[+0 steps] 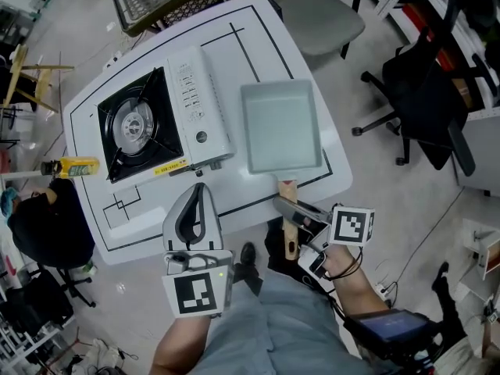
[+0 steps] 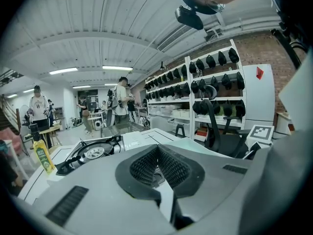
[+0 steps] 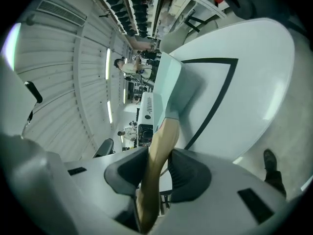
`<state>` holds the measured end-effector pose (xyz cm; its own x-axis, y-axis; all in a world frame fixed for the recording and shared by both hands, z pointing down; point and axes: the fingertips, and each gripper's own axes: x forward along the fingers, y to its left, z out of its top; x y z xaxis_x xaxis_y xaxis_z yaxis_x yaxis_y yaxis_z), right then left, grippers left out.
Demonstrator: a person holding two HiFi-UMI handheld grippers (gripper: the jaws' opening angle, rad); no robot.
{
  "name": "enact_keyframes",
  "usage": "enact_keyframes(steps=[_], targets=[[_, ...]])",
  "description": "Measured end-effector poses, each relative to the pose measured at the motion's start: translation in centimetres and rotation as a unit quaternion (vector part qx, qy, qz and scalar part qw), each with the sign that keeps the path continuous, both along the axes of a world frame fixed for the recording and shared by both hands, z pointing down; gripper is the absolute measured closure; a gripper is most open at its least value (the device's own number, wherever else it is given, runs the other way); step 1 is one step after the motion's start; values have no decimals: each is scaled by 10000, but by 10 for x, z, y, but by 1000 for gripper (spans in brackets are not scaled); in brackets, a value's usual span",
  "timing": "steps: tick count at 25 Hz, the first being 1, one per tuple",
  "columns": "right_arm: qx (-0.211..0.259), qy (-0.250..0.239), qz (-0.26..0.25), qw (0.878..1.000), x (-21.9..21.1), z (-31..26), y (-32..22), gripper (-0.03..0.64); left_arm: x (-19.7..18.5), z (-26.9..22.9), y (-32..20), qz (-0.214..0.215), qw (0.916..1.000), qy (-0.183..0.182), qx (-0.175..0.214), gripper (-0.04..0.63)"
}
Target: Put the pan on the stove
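The fingers (image 3: 188, 173) of the right gripper (image 3: 159, 153) are clamped on the wooden handle (image 3: 164, 136) of the square pan (image 1: 280, 127), with one pad on each side, toward the handle's free end. The pan is set flat on the white table (image 1: 266, 37), just beside the right edge of the portable gas stove (image 1: 160, 123), and its handle projects over the table's near edge. The fingers of the left gripper (image 1: 197, 190) are held together on nothing, over the table's near edge in front of the stove.

Before the pan is raised, the grip should be confirmed as firm. A hold this far out on the handle is judged likely to let the pan's weight tip it downward. The pan should be carried level, moved leftward clear of the control panel (image 1: 195, 92), and lowered centred on the burner (image 1: 131, 125).

The right gripper is rolled onto its side and pointed slightly downward. The right forearm (image 1: 355, 287) is drawn in close to the body.
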<state>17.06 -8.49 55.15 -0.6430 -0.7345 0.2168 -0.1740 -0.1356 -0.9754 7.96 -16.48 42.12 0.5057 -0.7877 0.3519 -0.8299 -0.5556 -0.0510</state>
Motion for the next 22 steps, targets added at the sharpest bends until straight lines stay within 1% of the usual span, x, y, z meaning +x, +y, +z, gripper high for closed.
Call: enact_keyframes(steps=[7,15,22], targets=[[-37,-273,252,9993,3,-9,3,486,-6,-14,3,-73,9999,22,125,577],[225,-57,311,9992,15,-30,-3,486,-10,-24,7,-142,9995,82,259,577],[493,-24,269,9984,19,-80,-14,486,-15,-57,5,-282,9976,333,536,577]])
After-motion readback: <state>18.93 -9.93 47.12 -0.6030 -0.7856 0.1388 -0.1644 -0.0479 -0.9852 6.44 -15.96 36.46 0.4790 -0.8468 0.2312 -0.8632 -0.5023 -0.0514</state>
